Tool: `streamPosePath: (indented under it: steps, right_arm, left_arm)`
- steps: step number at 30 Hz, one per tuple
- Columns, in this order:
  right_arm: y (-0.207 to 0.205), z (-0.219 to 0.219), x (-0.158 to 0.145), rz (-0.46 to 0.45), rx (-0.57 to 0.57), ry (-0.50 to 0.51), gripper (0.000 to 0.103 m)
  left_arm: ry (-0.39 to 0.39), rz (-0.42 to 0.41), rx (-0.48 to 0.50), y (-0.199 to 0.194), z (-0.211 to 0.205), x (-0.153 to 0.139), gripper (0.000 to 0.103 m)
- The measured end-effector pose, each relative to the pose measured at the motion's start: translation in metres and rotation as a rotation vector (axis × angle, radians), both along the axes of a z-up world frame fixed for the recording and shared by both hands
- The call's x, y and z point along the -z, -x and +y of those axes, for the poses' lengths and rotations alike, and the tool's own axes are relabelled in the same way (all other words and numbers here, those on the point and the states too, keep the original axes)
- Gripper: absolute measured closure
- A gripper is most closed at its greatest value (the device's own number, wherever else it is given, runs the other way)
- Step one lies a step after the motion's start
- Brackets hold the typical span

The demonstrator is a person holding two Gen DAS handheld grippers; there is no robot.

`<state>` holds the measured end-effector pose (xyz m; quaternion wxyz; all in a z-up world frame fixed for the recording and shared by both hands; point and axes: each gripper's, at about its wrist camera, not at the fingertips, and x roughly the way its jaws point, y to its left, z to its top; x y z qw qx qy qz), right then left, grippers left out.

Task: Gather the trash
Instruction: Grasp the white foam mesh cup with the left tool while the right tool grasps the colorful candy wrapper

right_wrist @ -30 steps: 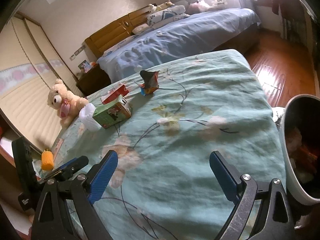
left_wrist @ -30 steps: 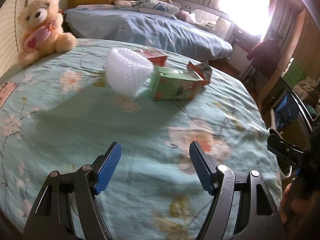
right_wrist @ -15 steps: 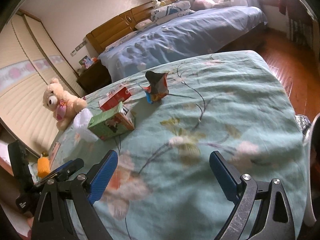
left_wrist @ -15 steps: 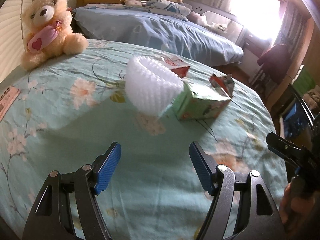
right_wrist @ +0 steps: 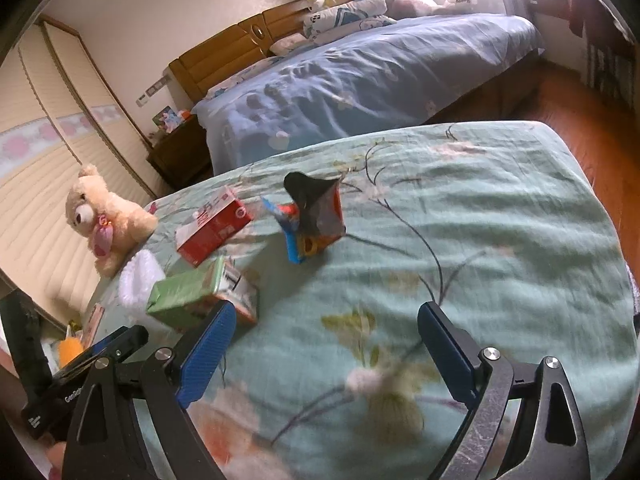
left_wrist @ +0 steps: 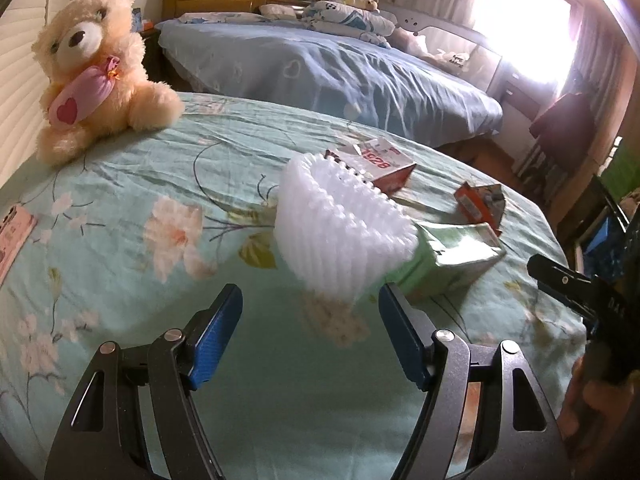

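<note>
Trash lies on a teal floral bedspread (left_wrist: 120,184). A white foam fruit net (left_wrist: 340,232) sits just ahead of my open, empty left gripper (left_wrist: 310,320). A green carton (left_wrist: 452,256) lies behind it on the right, with a red-and-white box (left_wrist: 384,166) and a crumpled snack wrapper (left_wrist: 482,202) farther back. In the right wrist view my open, empty right gripper (right_wrist: 322,344) hovers over the bedspread (right_wrist: 500,216), the green carton (right_wrist: 196,294) by its left finger, the red box (right_wrist: 214,228) and the wrapper (right_wrist: 316,220) ahead, and the foam net (right_wrist: 138,280) on the left.
A cream teddy bear (left_wrist: 92,64) sits at the bed's far left corner (right_wrist: 106,220). A second bed with a blue cover (left_wrist: 328,76) stands behind. A pink card (left_wrist: 12,236) lies at the left edge. Wooden floor (right_wrist: 580,112) lies to the right.
Both grippers have moved forward toward the trash. The foam net is now close in front of the left gripper. The bin at the right edge has left the right wrist view.
</note>
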<state>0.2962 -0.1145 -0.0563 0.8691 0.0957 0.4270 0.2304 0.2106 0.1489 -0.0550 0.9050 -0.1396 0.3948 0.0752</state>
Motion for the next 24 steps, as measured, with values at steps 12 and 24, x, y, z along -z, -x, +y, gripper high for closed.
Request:
streamPosePath:
  steps: [12, 24]
  right_arm:
    - [-0.038, 0.023, 0.007, -0.001, -0.001, 0.035, 0.024]
    - [-0.045, 0.021, 0.010, -0.013, 0.002, 0.042, 0.096]
  left_arm:
    - [-0.007, -0.029, 0.072, -0.019, -0.008, 0.000, 0.037]
    - [-0.012, -0.036, 0.145, -0.023, -0.021, -0.001, 0.082]
